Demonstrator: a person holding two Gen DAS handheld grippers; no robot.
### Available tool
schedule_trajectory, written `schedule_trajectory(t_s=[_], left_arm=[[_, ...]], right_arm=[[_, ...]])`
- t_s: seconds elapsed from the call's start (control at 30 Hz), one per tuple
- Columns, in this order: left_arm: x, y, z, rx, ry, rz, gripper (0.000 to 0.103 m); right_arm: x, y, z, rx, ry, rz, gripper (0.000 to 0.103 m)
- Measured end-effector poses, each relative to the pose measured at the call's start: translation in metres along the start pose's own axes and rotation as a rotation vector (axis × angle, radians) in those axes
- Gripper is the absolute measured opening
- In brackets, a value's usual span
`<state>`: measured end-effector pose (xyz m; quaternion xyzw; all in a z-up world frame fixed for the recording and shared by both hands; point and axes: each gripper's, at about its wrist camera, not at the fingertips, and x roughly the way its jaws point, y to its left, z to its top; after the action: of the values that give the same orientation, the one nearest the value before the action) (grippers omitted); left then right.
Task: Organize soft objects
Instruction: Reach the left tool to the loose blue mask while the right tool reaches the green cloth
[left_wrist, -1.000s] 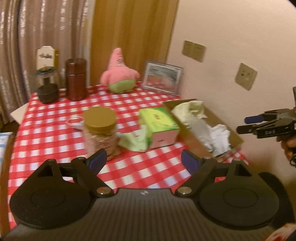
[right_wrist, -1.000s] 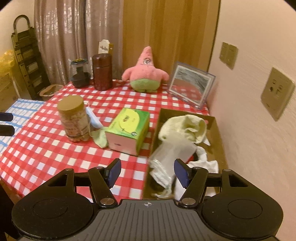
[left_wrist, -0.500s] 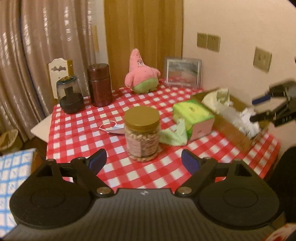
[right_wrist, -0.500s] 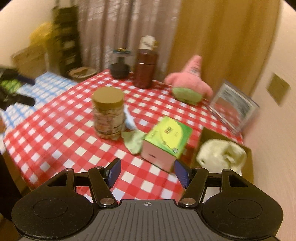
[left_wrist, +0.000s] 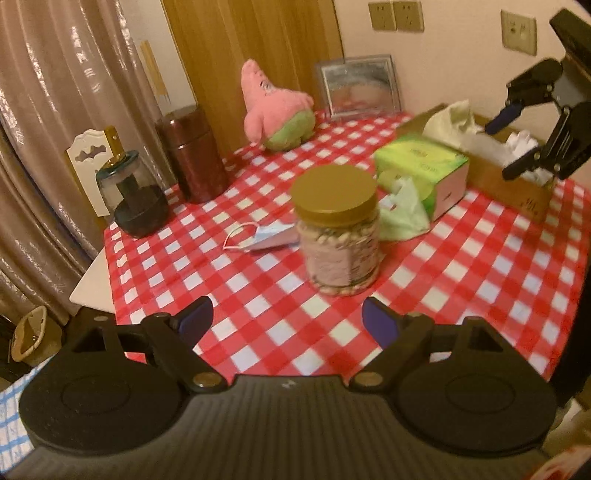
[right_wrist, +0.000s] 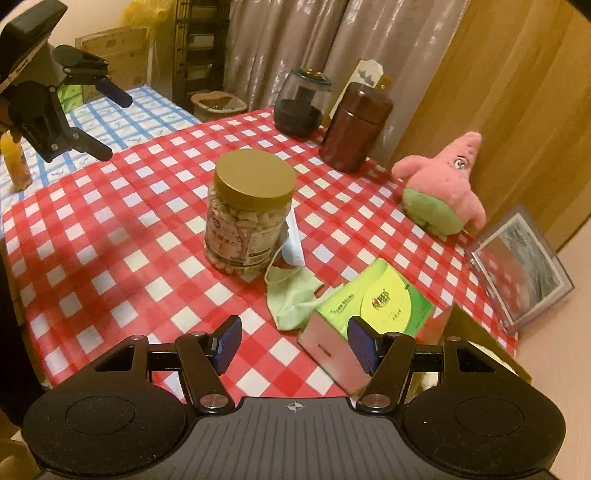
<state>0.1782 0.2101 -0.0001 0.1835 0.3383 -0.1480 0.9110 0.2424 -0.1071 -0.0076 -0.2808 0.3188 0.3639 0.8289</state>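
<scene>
The green cloth (right_wrist: 293, 301) lies crumpled near the middle of the worktop (right_wrist: 110, 236), touching the tissue box (right_wrist: 369, 314) and just beside the jar (right_wrist: 249, 212); in the right wrist view its long axis runs from about 11 to 5 o'clock. A face mask (left_wrist: 264, 236) lies flat against the jar's far side, its pink loop toward 9 o'clock in the left wrist view. The pink plush (left_wrist: 275, 107) sits upright at 12 o'clock near the back edge, beside a picture frame (left_wrist: 358, 86). A cardboard box (left_wrist: 498, 170) at 2 o'clock holds pale cloths (left_wrist: 454, 116).

The left hand-held gripper (left_wrist: 286, 323) tilts down toward the jar — fingers spread wide, nothing between them. The right hand-held gripper (right_wrist: 293, 341) angles down over the tissue box's near corner — fingers apart, gripping nothing.
</scene>
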Motion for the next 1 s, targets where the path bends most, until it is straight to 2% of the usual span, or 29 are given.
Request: schedule_trajectory(t_s=[0.27,0.47,0.7,0.87,1.0], left_arm=[[0.032,0.02,0.001,0.068,0.061,0.001,0.086],[0.054,0.029,0.005,0.119,0.078,-0.019,0.086],[0.083,0.035,0.01,0.259,0.066,-0.074,0.086],[0.107,0.039,0.009,0.41,0.082,-0.117,0.086],[0.128,0.046,0.009,0.486,0.1,-0.142,0.086]], right_arm=[[0.03,-0.006,0.012,-0.049,0.024,0.026,0.063],[0.054,-0.007,0.02,-0.156,0.042,0.075,0.063],[0.09,-0.012,0.03,-0.291,0.11,0.164,0.063],[0.122,-0.008,0.037,-0.408,0.211,0.22,0.063],[0.15,-0.007,0.036,-0.459,0.282,0.257,0.063]])
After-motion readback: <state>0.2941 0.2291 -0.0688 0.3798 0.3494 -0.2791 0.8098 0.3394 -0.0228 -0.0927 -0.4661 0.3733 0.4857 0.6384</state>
